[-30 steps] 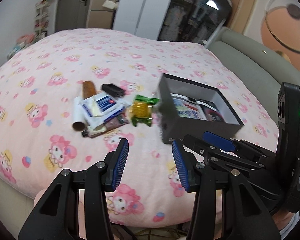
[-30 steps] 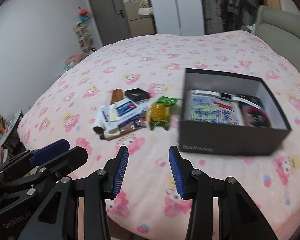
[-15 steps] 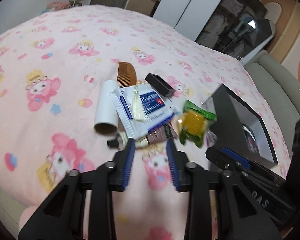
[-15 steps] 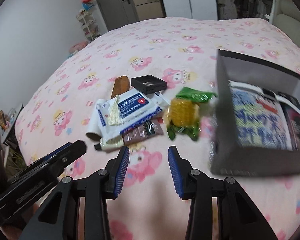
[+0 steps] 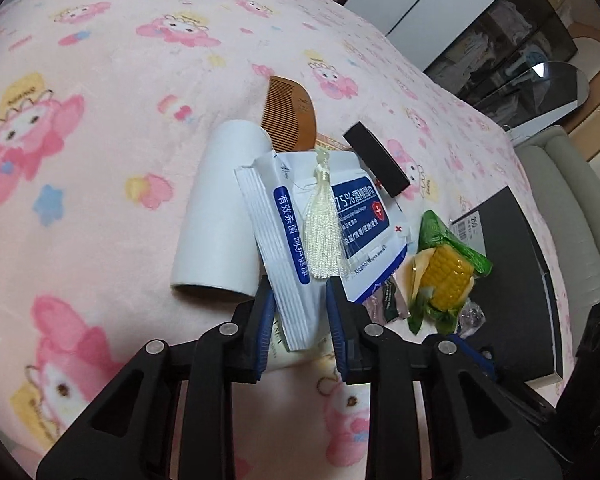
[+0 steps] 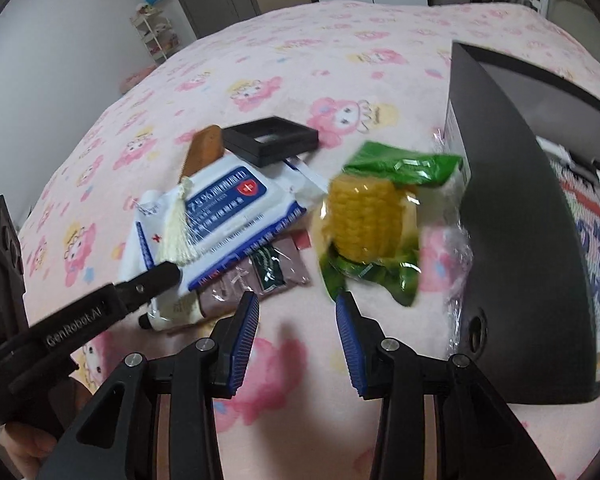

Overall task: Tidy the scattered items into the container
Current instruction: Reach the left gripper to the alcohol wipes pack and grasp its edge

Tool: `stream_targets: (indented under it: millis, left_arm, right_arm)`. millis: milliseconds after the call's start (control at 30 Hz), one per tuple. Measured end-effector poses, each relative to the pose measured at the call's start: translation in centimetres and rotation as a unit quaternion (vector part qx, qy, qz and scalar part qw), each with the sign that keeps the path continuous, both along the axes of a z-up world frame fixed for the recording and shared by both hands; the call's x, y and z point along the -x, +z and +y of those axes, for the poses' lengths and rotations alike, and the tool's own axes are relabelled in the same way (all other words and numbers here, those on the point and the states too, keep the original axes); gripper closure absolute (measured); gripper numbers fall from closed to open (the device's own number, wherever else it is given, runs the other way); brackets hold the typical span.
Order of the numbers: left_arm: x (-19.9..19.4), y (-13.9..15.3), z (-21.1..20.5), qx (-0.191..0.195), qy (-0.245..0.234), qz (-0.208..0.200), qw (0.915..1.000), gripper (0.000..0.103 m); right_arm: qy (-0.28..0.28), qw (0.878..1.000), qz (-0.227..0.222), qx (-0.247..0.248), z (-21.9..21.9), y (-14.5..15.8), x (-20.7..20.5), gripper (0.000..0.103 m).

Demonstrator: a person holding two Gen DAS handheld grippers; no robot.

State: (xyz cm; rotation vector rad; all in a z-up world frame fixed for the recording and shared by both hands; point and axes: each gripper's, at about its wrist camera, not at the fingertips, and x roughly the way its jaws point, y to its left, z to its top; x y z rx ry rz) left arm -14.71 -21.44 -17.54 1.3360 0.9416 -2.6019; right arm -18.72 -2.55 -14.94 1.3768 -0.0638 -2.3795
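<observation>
A pile of items lies on the pink bedspread: a white and blue wipes pack (image 5: 324, 216) (image 6: 224, 216) with a cream tassel (image 5: 322, 236) on it, a white tube (image 5: 220, 208), a wooden comb (image 5: 290, 110), a small black box (image 5: 376, 160) (image 6: 270, 140), a brown sachet (image 6: 256, 274) and a packaged corn cob (image 5: 446, 272) (image 6: 364, 220). My left gripper (image 5: 298, 308) is open, its fingers on either side of the wipes pack's near corner. My right gripper (image 6: 296, 316) is open just short of the corn. The dark box container (image 6: 512, 216) (image 5: 508, 264) stands right of the corn.
The container holds a printed packet (image 6: 596, 240). The left gripper's body (image 6: 80, 316) reaches in from the left in the right wrist view. A door and shelves (image 6: 156, 32) stand beyond the bed, a grey headboard (image 5: 572, 184) to the right.
Both grippers have moved forward and down toward the pile. The left fingers now straddle the wipes pack's corner; the right gripper has closed in on the corn.
</observation>
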Motion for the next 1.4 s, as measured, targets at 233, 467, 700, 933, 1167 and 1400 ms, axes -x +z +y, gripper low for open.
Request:
stream_targets:
  millis: [233, 467, 700, 933, 1167, 1400]
  left_arm:
    - [-3.1, 1.1, 0.6, -0.051, 0.001, 0.027, 0.9983, 0.090]
    - [-7.5, 2.0, 1.8, -0.074, -0.013, 0.056, 0.9956, 0.096]
    - [-8.7, 2.1, 1.6, -0.085, -0.018, 0.060, 0.9945, 0.096]
    - [-9.6, 1.6, 3.2, -0.094, -0.048, 0.048, 0.9933, 0.096]
    - [-9.4, 1.2, 3.2, -0.110, -0.055, 0.040, 0.9916, 0.086]
    - [-10.5, -0.5, -1.9, -0.194, 0.045, 0.056, 0.9784, 0.080]
  right_arm:
    - [0.002, 1.000, -0.007, 0.006, 0.2, 0.0, -1.3, 0.067]
    - [0.011, 1.000, -0.023, 0.007, 0.3, -0.3, -3.5, 0.067]
    - [0.030, 0.999, -0.029, 0.033, -1.1, 0.7, -4.1, 0.067]
    - [0.037, 0.998, -0.036, 0.028, -1.7, 0.3, -4.6, 0.066]
    - [0.019, 0.997, -0.069, 0.039, -0.3, -0.9, -4.4, 0.062]
    - [0.037, 0.997, -0.057, 0.028, -1.6, 0.0, -4.5, 0.062]
